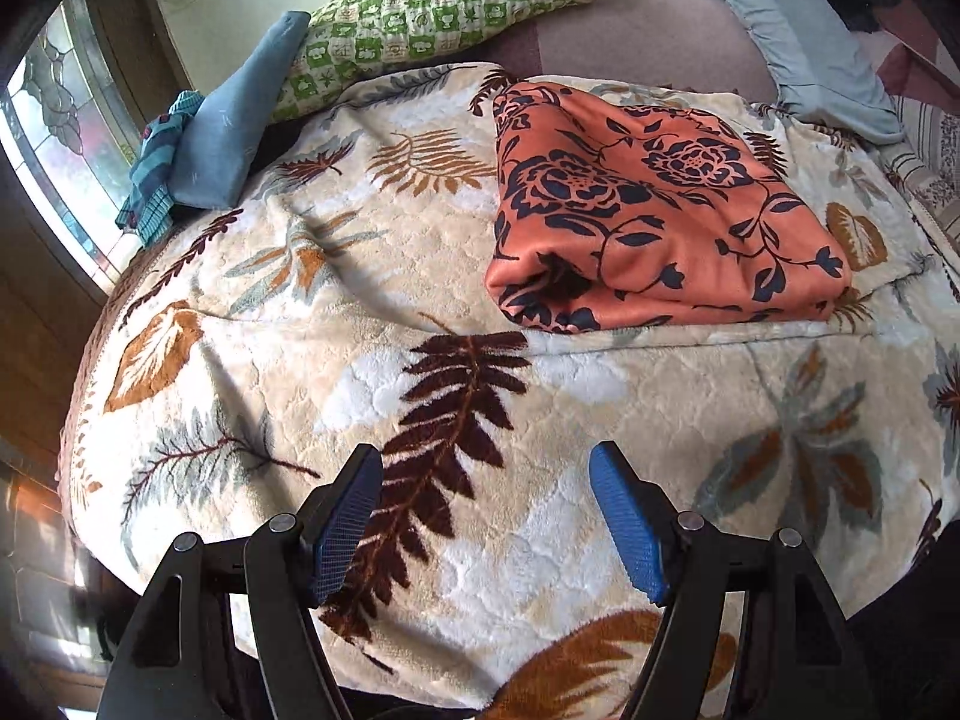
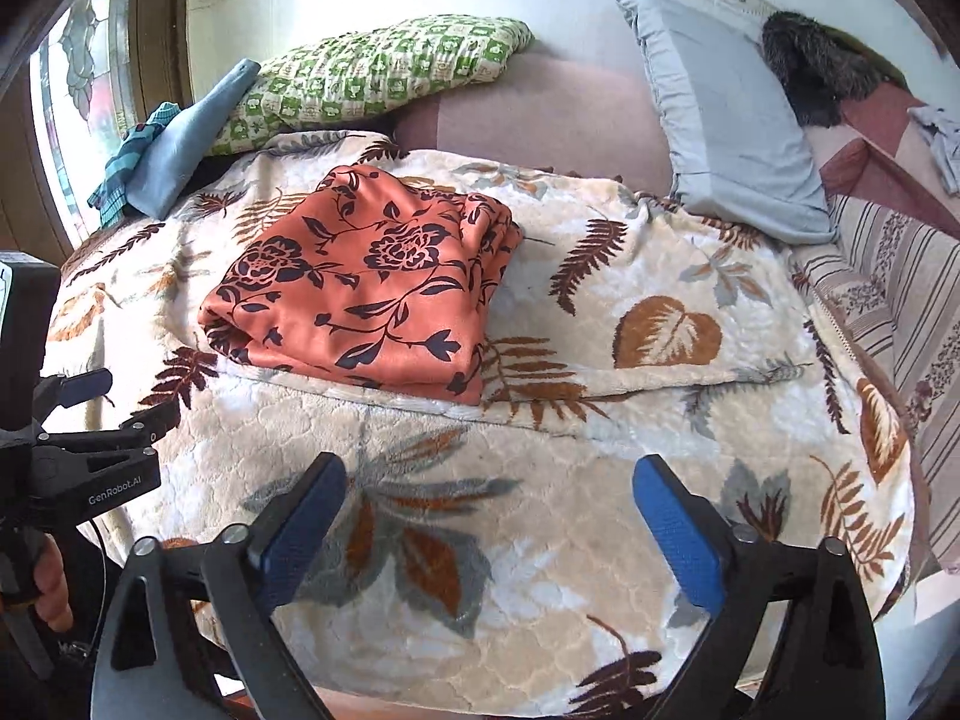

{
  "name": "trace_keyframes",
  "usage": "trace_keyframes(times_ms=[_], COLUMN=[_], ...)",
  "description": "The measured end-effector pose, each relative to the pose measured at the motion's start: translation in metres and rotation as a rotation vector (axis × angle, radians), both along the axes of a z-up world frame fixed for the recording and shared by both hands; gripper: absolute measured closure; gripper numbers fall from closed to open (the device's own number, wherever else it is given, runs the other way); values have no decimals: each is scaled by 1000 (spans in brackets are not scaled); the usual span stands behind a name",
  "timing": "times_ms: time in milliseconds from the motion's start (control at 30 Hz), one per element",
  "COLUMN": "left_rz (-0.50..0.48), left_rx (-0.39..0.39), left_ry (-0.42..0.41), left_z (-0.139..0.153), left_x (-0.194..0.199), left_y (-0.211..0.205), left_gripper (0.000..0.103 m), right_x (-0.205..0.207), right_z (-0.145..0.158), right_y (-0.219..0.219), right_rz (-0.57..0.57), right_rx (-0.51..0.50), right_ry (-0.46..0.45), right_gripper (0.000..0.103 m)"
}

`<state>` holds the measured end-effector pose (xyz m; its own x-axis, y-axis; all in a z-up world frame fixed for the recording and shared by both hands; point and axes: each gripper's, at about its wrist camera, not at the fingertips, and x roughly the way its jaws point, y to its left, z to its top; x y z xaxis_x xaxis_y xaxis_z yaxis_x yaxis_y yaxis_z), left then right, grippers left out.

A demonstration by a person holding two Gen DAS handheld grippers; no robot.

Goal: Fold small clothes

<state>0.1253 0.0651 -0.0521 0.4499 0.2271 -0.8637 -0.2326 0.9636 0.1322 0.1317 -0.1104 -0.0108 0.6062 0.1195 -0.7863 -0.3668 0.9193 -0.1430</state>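
An orange cloth with dark floral print lies folded into a thick rectangle on the leaf-patterned blanket; it also shows in the right wrist view. My left gripper is open and empty, held above the blanket's near part, short of the cloth. My right gripper is open and empty too, also above the blanket in front of the cloth. The left gripper's body shows at the left edge of the right wrist view.
A green checked pillow, a blue folded cloth and a teal striped cloth lie at the far left by the window. A grey pillow and a dark furry thing lie at the far right. The blanket drops off at its near edge.
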Motion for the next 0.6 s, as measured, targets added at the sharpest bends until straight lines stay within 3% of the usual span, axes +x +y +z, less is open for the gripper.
trace_keyframes(times_ms=[133, 400, 600], left_rz=[20, 8, -26], left_rx=[22, -6, -20], left_ry=[-34, -107, -124], left_z=[10, 31, 43], left_x=[-16, -47, -54], left_y=[5, 2, -4], left_gripper=[33, 32, 31], right_x=[-11, -16, -28], right_z=[3, 1, 12], right_y=[-2, -5, -8], right_rz=[18, 19, 26], right_rx=[-4, 54, 72], right_ry=[-13, 38, -18], right_gripper=[0, 0, 0])
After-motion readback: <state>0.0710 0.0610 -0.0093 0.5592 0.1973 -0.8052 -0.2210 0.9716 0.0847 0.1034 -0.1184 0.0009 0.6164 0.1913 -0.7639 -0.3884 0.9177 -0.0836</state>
